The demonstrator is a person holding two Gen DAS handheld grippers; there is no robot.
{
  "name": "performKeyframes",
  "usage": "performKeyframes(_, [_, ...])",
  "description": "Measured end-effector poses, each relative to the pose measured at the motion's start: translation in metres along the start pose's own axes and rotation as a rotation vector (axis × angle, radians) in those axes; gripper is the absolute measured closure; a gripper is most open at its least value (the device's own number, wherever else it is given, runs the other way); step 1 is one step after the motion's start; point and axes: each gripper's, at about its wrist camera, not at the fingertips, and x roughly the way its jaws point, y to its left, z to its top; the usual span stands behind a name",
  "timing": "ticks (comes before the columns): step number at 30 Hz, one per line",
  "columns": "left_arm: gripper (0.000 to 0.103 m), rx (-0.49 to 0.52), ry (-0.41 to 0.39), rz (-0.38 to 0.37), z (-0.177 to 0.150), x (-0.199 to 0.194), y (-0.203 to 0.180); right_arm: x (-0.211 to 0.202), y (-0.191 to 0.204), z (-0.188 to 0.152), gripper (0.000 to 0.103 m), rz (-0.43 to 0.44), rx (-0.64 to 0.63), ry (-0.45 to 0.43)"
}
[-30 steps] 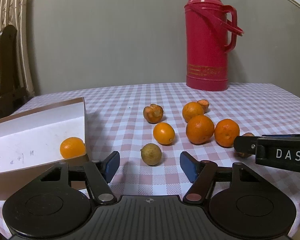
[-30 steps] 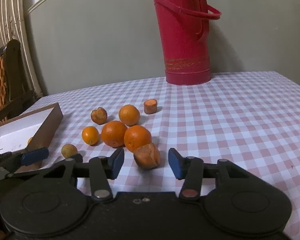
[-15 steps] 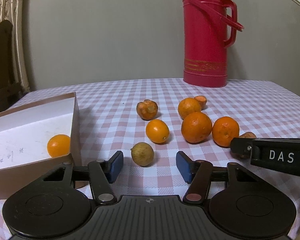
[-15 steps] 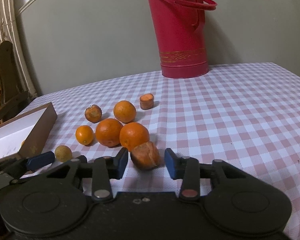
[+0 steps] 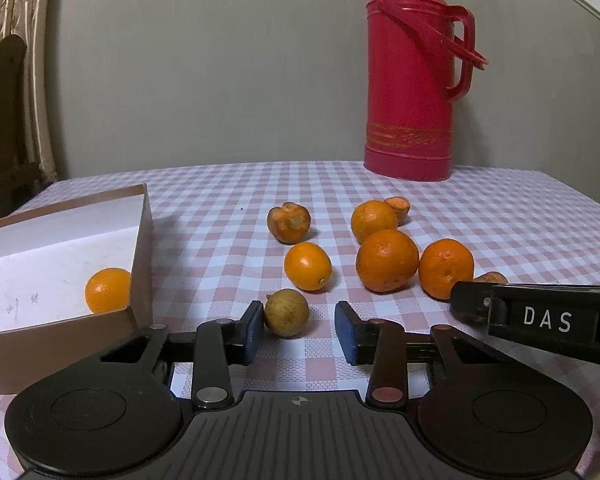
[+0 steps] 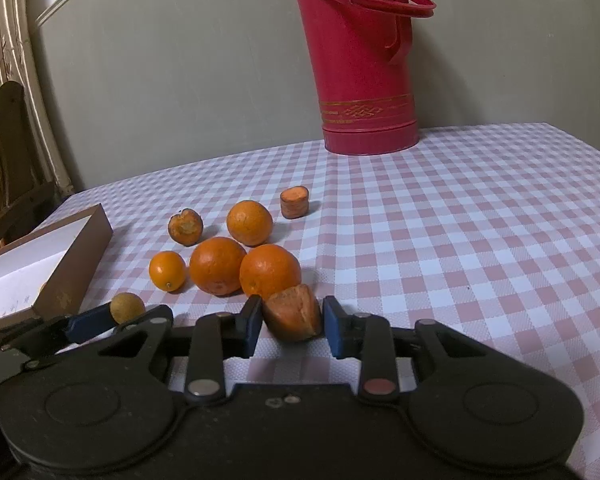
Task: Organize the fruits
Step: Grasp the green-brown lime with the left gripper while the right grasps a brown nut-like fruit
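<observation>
While our left gripper (image 5: 298,330) sits released around a small brown-green fruit (image 5: 286,312) touching its left pad, our right gripper (image 6: 288,326) clasps a torn orange piece (image 6: 293,312). Beyond these, oranges (image 6: 218,265) cluster mid-tabletop; one orange (image 5: 107,290) lies inside the cardboard box (image 5: 140,248) at the left edge. Farthest, a red thermos (image 5: 414,76) stands near the tabletop's back edge.

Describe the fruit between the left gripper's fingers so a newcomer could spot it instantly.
Start at the box on the table's left. Just right of its near corner sits the small fruit, nearest the left gripper. It is the only dull yellow-brown one, smaller than every orange.
</observation>
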Motion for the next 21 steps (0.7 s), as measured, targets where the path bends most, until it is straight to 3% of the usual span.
performKeyframes(2, [0.079, -0.006, 0.0, -0.005, 0.0, -0.001, 0.0, 0.0, 0.0, 0.0, 0.079, 0.0, -0.001, -0.001])
performKeyframes(12, [0.079, -0.011, 0.0, 0.001, -0.002, -0.006, 0.007, -0.007, 0.002, -0.004, 0.08, -0.001, -0.013, -0.009])
performKeyframes(21, [0.079, 0.025, 0.0, -0.044, -0.006, -0.025, 0.007, -0.025, 0.001, -0.007, 0.08, 0.026, -0.022, 0.001])
